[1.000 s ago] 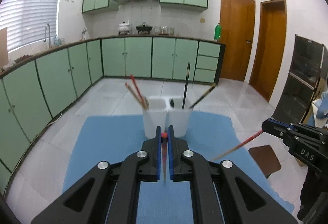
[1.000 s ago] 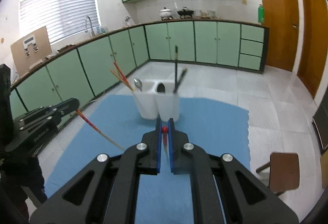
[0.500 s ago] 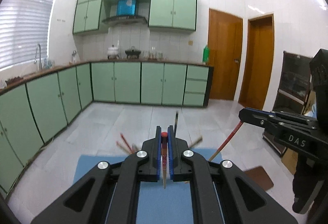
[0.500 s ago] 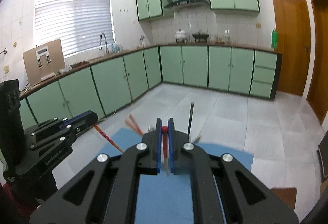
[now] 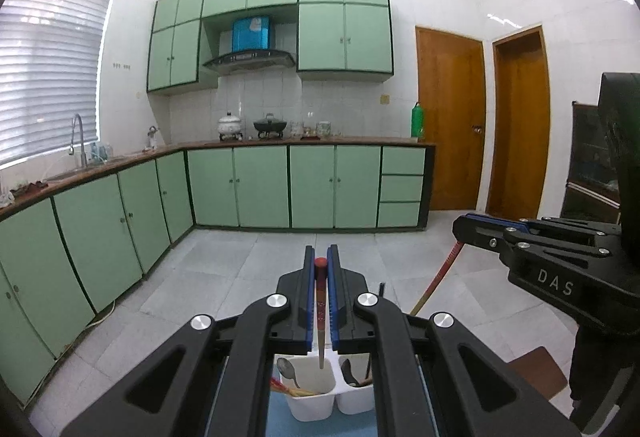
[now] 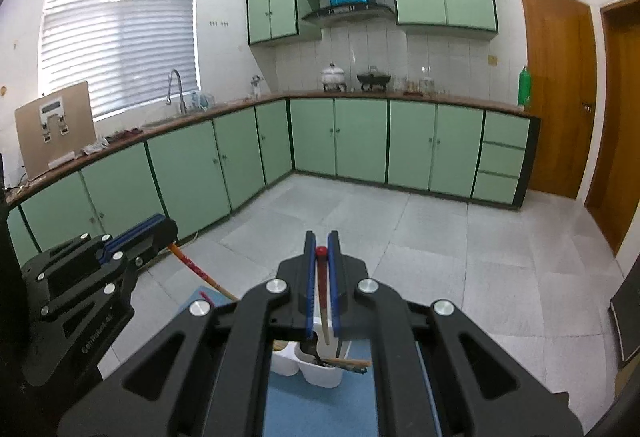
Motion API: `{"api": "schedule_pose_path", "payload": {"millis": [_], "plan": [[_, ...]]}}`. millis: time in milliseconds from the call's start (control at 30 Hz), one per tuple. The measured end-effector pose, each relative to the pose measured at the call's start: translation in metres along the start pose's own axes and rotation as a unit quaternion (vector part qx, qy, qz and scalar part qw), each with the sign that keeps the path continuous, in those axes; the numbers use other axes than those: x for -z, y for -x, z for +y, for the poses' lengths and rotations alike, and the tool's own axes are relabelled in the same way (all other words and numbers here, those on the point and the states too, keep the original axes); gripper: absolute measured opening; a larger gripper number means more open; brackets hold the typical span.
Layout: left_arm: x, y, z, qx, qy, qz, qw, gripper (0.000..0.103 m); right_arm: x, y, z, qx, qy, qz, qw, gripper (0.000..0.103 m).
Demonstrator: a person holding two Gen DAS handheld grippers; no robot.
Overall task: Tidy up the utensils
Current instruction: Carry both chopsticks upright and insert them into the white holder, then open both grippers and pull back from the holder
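Observation:
My left gripper [image 5: 320, 261] is shut on a red-topped chopstick [image 5: 320, 311] that hangs point down over the left cup of a white two-cup utensil holder [image 5: 316, 403]. That cup holds a spoon [image 5: 286, 369] and red chopsticks. My right gripper [image 6: 321, 251] is shut on another red-topped chopstick [image 6: 323, 311], point down above the holder [image 6: 320, 371], whose right cup holds dark utensils. Each gripper shows in the other's view: the right gripper [image 5: 460, 227] and the left gripper [image 6: 166, 227], each with its chopstick slanting down.
The holder stands on a blue mat [image 6: 320, 409]. Green kitchen cabinets [image 5: 260, 189] run along the back and left. Two wooden doors [image 5: 452, 117] are at the right. A brown stool [image 5: 534, 369] stands low at the right.
Both grippers have risen and moved forward over the holder, still holding their chopsticks. The holder has dropped from mid-view to the bottom of both views, under the fingers.

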State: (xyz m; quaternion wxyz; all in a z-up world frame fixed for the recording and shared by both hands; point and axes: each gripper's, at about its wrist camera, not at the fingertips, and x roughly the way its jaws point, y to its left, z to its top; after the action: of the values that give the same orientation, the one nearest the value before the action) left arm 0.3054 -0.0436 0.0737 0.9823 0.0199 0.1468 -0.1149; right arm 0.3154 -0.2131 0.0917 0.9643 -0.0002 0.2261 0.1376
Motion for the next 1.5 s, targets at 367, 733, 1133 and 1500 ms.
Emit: {"api": "schedule_pose_path", "payload": {"millis": [367, 733, 1133, 1500], "plan": [[0.054, -0.067, 0.012, 0.003, 0.019, 0.071, 0.9973, 0.006, 0.045, -0.077, -0.006, 0.005, -0.013, 0.070, 0.997, 0.005], [0.071, -0.078, 0.024, 0.012, 0.032, 0.104, 0.9940, 0.011, 0.077, -0.081, -0.013, 0.015, -0.033, 0.090, 0.995, 0.025], [0.068, 0.027, 0.031, -0.004, 0.053, 0.045, 0.9975, 0.067, 0.096, 0.024, -0.024, 0.074, -0.034, 0.015, 0.997, 0.084], [0.102, 0.115, 0.016, -0.029, 0.047, 0.048, 0.9973, 0.090, 0.154, 0.112, 0.008, 0.058, -0.036, 0.003, 0.998, 0.097]]}}
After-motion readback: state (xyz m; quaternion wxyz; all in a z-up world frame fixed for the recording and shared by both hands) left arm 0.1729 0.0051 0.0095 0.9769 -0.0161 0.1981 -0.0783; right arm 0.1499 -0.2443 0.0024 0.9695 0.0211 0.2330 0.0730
